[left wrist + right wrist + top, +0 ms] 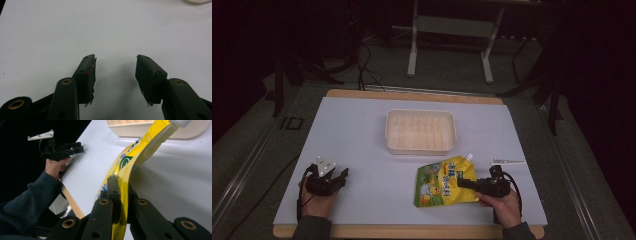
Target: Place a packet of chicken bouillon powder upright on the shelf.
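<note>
Near the bench's front edge, your right gripper is clamped on the edge of the yellow spouted pouch, which lies toward the front right corner. Your left gripper sits near the front left corner, jaws spread wide over bare white bench. Farther back, a pale tray rests mid-bench.
</note>
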The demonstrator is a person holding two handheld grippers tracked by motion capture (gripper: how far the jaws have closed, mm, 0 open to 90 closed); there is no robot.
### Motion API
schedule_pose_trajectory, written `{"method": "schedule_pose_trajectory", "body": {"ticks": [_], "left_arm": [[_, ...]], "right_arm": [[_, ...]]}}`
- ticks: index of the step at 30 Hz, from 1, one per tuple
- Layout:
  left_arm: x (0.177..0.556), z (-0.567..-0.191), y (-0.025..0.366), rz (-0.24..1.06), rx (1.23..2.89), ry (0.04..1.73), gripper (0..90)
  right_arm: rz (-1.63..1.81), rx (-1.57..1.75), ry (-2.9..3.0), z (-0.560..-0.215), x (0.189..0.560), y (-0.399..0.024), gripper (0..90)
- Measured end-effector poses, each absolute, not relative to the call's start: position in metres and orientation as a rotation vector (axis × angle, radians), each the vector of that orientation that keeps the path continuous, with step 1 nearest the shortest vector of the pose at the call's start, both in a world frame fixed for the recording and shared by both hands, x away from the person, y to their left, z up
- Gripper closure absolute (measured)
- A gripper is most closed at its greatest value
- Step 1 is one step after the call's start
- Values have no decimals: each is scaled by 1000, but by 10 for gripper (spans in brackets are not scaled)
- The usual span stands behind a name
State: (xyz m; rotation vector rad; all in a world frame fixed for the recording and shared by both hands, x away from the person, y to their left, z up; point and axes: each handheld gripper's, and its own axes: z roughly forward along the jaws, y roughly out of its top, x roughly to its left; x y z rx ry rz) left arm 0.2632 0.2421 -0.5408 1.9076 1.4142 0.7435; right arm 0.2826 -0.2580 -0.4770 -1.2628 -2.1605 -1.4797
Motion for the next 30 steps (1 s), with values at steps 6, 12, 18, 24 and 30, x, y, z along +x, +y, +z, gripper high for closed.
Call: {"method": "schedule_pose_trajectory", "body": {"ticks": [6,12,18,24,30], "left_arm": [[263,-541,243,743,1897,1417,500],[263,-540,243,741,1894,1415,500],[264,-540,244,743,1886,1415,501],[264,-540,244,747,1884,1411,501],[264,-540,243,751,1892,1405,501]], "right_arm": [[-1528,-1202,-2194,-473,280,-254,900],[-1569,-1169,-2203,-468,280,-251,900],[-1619,-1121,-2223,-459,281,-248,900],[-1641,-1089,-2267,-451,283,-245,900],[-1671,-1058,-2332,-443,283,-243,900]]}}
